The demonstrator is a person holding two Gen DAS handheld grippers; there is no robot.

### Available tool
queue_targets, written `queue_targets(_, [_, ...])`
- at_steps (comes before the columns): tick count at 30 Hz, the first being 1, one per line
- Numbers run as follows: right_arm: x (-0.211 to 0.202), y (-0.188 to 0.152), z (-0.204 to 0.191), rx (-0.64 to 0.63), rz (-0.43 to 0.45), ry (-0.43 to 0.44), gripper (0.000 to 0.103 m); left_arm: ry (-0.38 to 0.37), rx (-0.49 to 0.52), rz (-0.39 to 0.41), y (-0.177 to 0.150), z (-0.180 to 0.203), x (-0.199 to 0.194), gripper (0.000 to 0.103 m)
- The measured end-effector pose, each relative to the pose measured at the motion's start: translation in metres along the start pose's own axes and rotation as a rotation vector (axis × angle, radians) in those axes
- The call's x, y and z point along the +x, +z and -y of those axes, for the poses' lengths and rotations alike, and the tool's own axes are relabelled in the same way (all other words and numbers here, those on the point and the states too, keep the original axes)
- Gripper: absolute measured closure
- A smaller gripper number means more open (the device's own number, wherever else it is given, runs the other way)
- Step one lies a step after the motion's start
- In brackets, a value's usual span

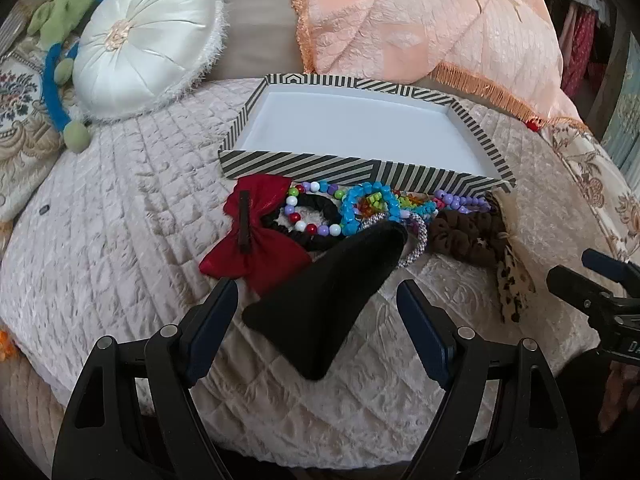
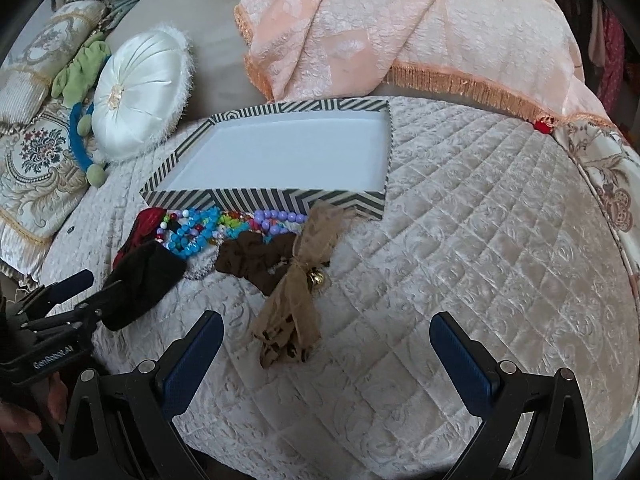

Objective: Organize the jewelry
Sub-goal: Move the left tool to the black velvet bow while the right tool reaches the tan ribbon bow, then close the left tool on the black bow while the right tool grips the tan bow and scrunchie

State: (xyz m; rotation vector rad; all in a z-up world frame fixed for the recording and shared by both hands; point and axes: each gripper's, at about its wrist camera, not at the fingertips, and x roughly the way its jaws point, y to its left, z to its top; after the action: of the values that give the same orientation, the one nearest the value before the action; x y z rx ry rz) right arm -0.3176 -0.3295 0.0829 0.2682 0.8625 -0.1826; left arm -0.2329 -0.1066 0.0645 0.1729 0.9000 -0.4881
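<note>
- The jewelry pile — beaded strands, scrunchies, a red bow — lies on the quilted bed against the near wall of the striped box; the tangled strands are hard to tell apart.
- A black pouch covers part of the pile.
- The left tool sits wide open, its fingers either side of the pouch, gripping nothing.
- The right tool hovers wide open and empty near a tan leopard-print bow.

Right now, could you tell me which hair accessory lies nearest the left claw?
The black velvet triangular piece, lying between the open left claw fingers.
</note>
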Motion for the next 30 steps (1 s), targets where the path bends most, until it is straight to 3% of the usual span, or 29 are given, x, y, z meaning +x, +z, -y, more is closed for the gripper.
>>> queue_targets(4, [0.008, 0.006, -0.003, -0.002, -0.004, 0.026, 0.0, -0.014, 0.015, -0.013, 0.002, 0.003, 0.009, 0.022])
queue_targets(6, [0.016, 0.009, -0.003, -0.019, -0.019, 0.013, 0.002, -0.033, 0.017, -0.016, 0.002, 0.005, 0.012, 0.032])
queue_targets(8, [0.024, 0.013, -0.004, -0.03, -0.028, 0.009, 0.01, -0.038, 0.029, -0.022, 0.002, 0.008, 0.014, 0.053])
queue_targets(12, [0.045, 0.021, 0.0, -0.007, -0.065, 0.029, 0.02, -0.057, 0.022, -0.04, 0.003, 0.008, 0.017, 0.074])
queue_targets(13, [0.05, 0.022, 0.001, 0.0, -0.075, 0.033, 0.031, -0.068, 0.007, -0.044, 0.003, 0.006, 0.018, 0.08])
queue_targets(14, [0.055, 0.023, 0.002, 0.006, -0.087, 0.044, 0.047, -0.073, -0.003, -0.045, 0.003, 0.004, 0.017, 0.084])
queue_targets(16, [0.066, 0.022, 0.004, 0.025, -0.112, 0.087, 0.067, -0.083, -0.023, -0.046, 0.004, 0.001, 0.015, 0.087])
queue_targets(20, [0.062, 0.016, 0.004, 0.029, -0.081, 0.104, 0.077, -0.092, -0.054, -0.037, 0.005, -0.004, 0.007, 0.09])
queue_targets(30, [-0.005, 0.031, 0.002, 0.008, 0.046, 0.137, 0.078, -0.126, -0.067, 0.028, 0.018, -0.002, -0.028, 0.09])
